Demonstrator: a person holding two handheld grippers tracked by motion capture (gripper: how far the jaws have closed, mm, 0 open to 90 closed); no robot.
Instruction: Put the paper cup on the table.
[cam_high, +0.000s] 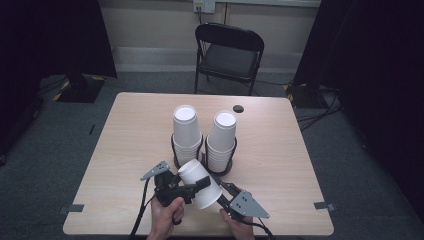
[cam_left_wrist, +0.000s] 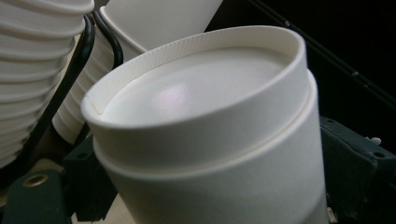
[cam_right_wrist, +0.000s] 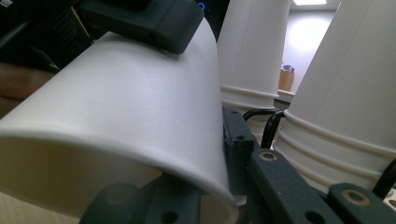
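Paper cup (cam_high: 200, 184) tilted near table's front edge, right gripper (cam_high: 222, 192) clamped on it for separating; left gripper (cam_high: 192, 189) jaws apart, released.

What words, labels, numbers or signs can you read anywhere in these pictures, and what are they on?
None: no readable text in any view.
White paper cup held between the two grippers: plain, no print.
Two stacks of white paper cups in black wire holders: plain.
Light wooden table: no markings.
Black folding chair: no label visible.
White wall socket plate: too small to tell whether it is marked.
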